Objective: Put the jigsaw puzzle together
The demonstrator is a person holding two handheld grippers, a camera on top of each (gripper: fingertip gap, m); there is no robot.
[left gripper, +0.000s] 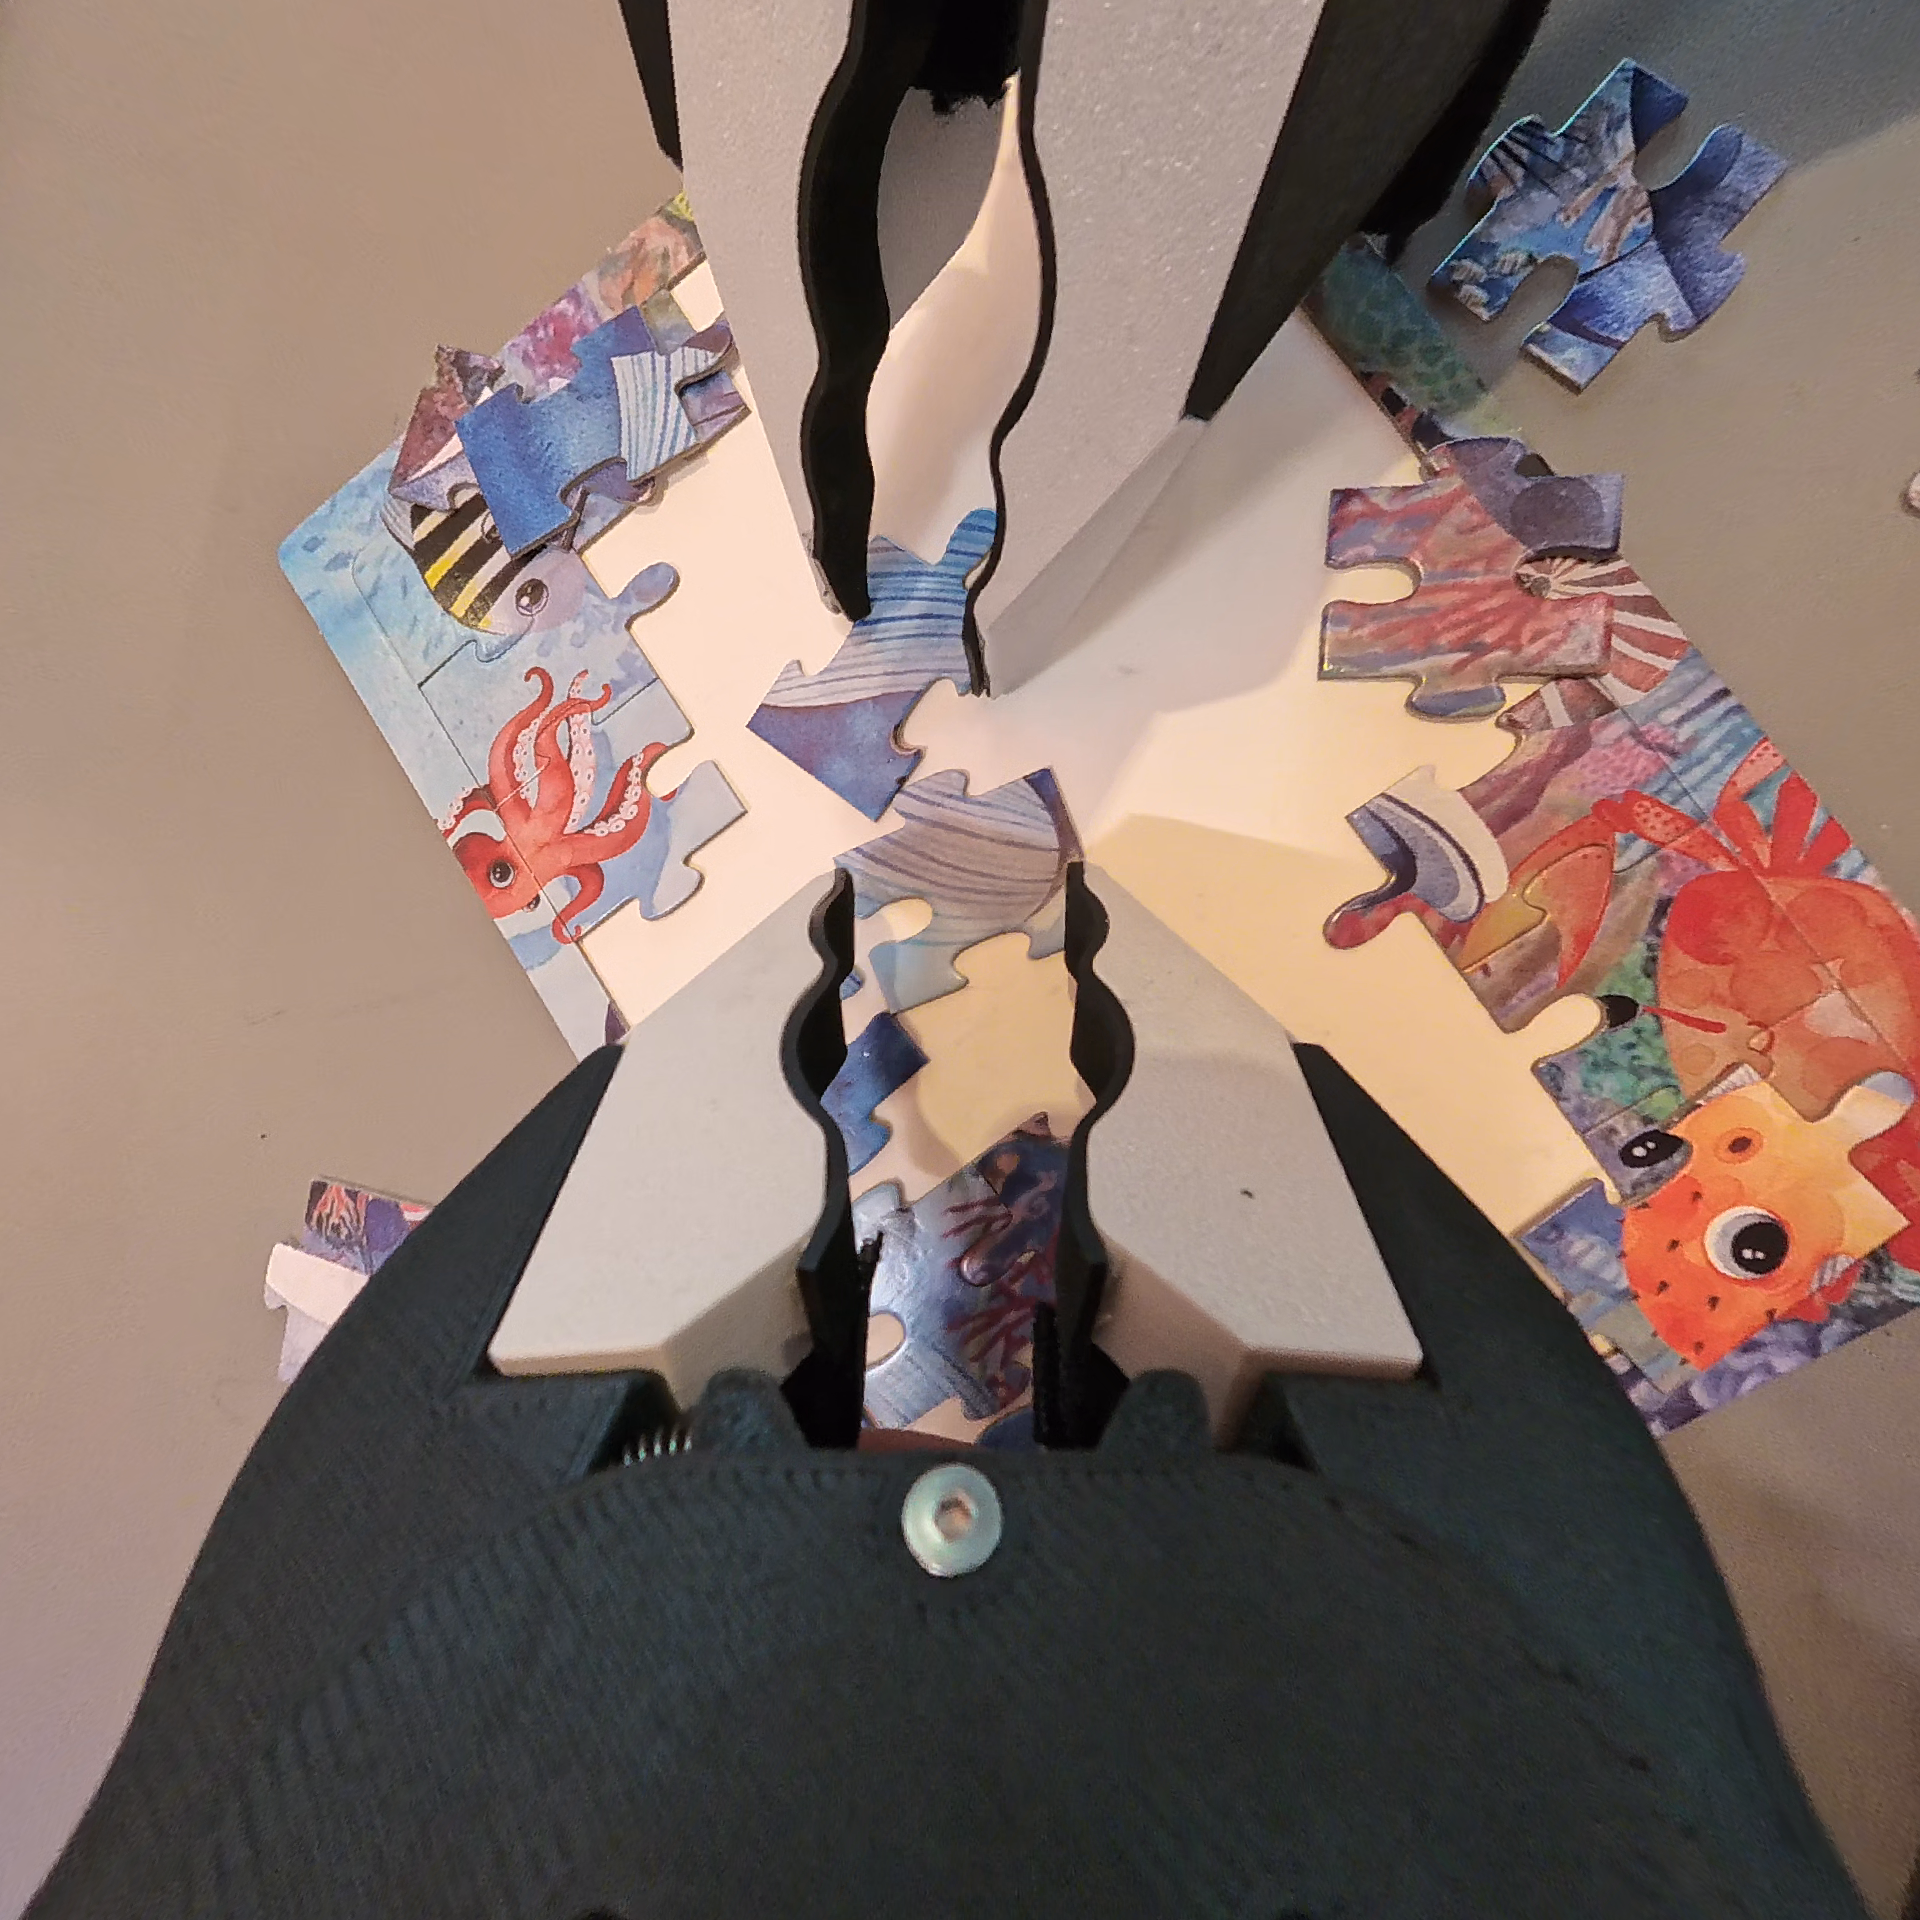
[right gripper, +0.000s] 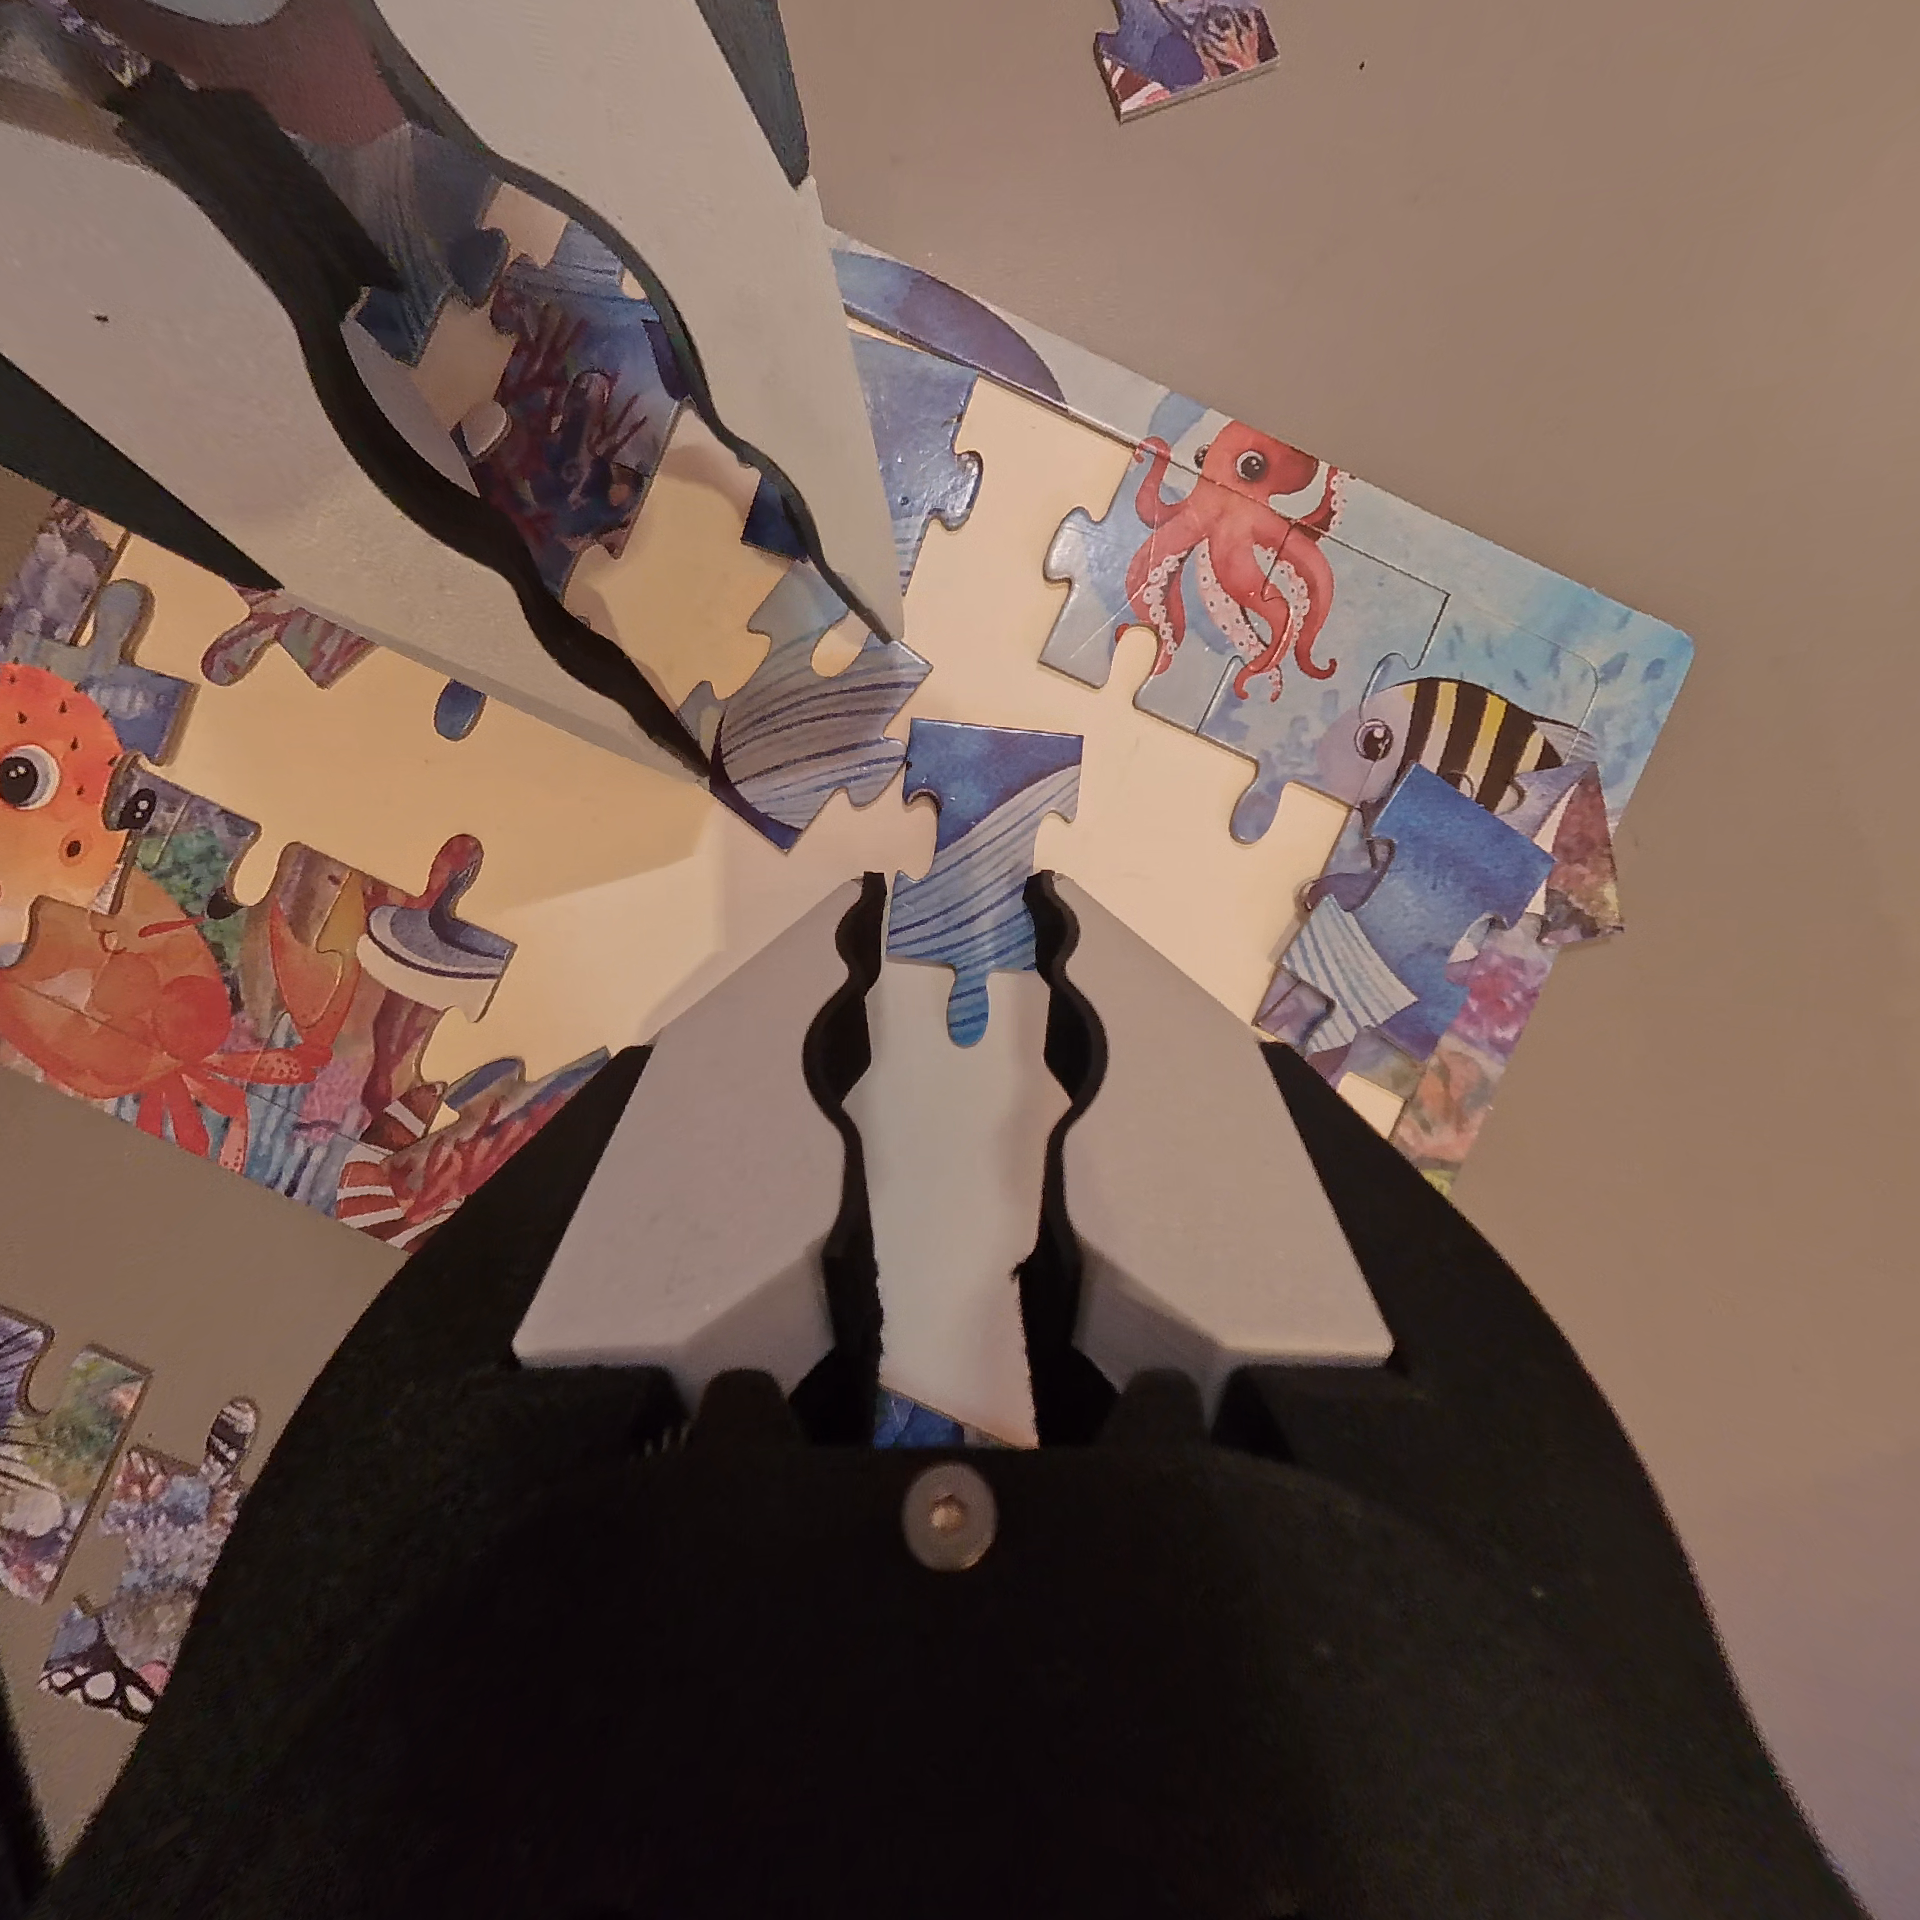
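The puzzle board (left gripper: 1195, 748) lies on a grey table, its cream middle bare between an octopus section (left gripper: 561, 800) and a crab and orange fish section (left gripper: 1714, 987). My left gripper (left gripper: 958, 878) is shut on a whale-striped piece (left gripper: 966, 842), held by its edges low over the bare middle. My right gripper (right gripper: 956, 883) is shut on a blue striped piece (right gripper: 987, 810). The two pieces (right gripper: 810, 748) sit side by side with only a thin gap. Each gripper shows in the other's view: the right one (left gripper: 912, 636), the left one (right gripper: 800, 704).
Loose pieces are stacked on the board's corner by the striped fish (left gripper: 561, 436) (right gripper: 1455, 894). A coral piece (left gripper: 1455, 582) lies loose on the board. More loose pieces lie on the table (left gripper: 1600, 229) (right gripper: 1184, 52) (right gripper: 104, 1475). Across from one pair of fingers to the other is roughly 4 centimeters. The octopus section (left gripper: 561, 800) is about equally far from each gripper, around 6 centimeters. My right wrist view (right gripper: 1215, 587) looks at it from another angle.
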